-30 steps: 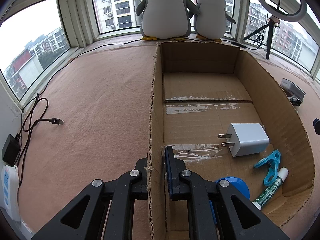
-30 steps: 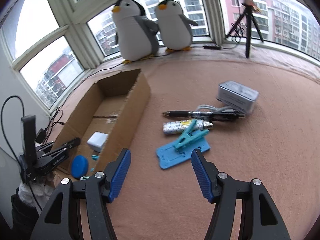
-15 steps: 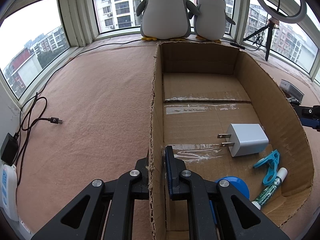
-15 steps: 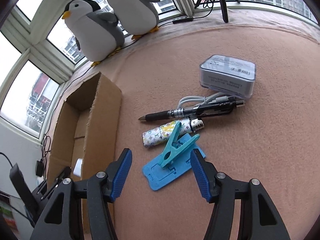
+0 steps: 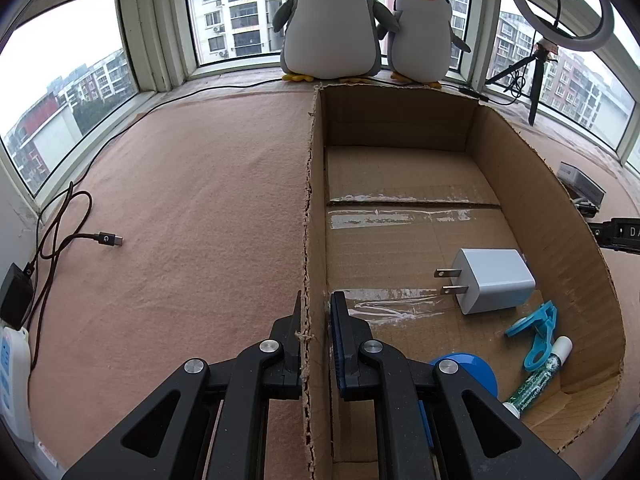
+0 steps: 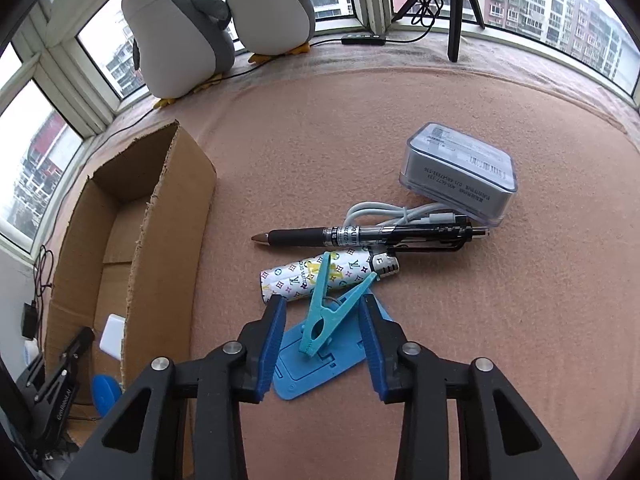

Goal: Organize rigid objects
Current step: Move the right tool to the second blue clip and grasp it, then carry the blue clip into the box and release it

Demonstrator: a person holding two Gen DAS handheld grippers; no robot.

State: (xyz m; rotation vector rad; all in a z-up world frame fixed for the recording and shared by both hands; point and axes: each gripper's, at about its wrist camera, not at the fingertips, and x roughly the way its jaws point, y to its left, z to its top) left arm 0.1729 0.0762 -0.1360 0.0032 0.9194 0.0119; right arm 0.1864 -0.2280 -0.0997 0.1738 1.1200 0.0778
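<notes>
1. Two claws in play. The right claw (image 6: 323,322), low in the frame's middle, is wide open and holds nothing; the teal clothespin (image 6: 328,306) sits right between its fingers, touching neither.
2. That clothespin rests on a blue card holder (image 6: 320,364), its tips leaning over a patterned lighter (image 6: 320,276) just above.
3. Further up: a black pen (image 6: 368,236), a white cable (image 6: 400,214) and a clear case (image 6: 460,172).
4. The left claw (image 5: 316,322) is pinched onto the left wall of the cardboard box (image 5: 316,200), lower centre.
5. Inside the box, lower right: white charger (image 5: 490,280), another blue clip (image 5: 536,332), a tube (image 5: 540,376).
</notes>
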